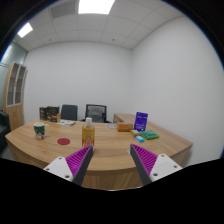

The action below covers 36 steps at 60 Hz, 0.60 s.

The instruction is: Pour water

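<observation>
- Bottle [88, 133] of orange liquid at centre, just beyond the jaws.
- Cup [39, 130] at left.
- Gripper [111, 160] jaws released, empty.
- Wooden counter [115, 143]; chairs [95, 112] behind.

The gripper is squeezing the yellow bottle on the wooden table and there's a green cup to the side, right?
Not quite. The gripper is open and holds nothing: in the gripper view the yellow bottle stands on the wooden table beyond the fingers, untouched. The green cup is indeed off to the side.
</observation>
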### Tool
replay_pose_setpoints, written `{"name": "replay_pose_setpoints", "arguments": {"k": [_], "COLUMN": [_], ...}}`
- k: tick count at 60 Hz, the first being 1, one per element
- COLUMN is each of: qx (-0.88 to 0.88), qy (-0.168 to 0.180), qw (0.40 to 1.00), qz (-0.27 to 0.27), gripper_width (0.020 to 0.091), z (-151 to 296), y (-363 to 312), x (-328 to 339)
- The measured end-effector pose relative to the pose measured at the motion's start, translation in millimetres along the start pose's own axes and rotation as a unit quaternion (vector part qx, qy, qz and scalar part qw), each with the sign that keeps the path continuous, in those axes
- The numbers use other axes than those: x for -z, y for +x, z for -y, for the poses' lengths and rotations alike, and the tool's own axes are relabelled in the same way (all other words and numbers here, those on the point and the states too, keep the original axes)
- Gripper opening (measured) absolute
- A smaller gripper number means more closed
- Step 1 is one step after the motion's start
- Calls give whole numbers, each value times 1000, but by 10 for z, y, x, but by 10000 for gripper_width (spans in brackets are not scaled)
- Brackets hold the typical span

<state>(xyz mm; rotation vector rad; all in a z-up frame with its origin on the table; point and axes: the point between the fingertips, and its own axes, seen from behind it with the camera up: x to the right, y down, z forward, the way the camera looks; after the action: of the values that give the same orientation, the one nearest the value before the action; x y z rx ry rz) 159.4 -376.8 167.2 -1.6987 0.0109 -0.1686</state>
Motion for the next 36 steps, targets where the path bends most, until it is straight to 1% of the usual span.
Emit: {"name": "replay_pose_setpoints", "arguments": {"k": [7,13,20,28,36], "qx": [1,-6,-19,-26,-20], "qy": [-12,-10,-22,-40,-47], "qw": [1000,999,998,994,992], "qz": [11,30,58,101,113], "gripper_width": [831,832,834,835,834], "z": [-65,-131,-197,-248,-276], "y": [-86,-239,-523,-890,-1172], "x": [-75,-318,-605,-1075,-1704]}}
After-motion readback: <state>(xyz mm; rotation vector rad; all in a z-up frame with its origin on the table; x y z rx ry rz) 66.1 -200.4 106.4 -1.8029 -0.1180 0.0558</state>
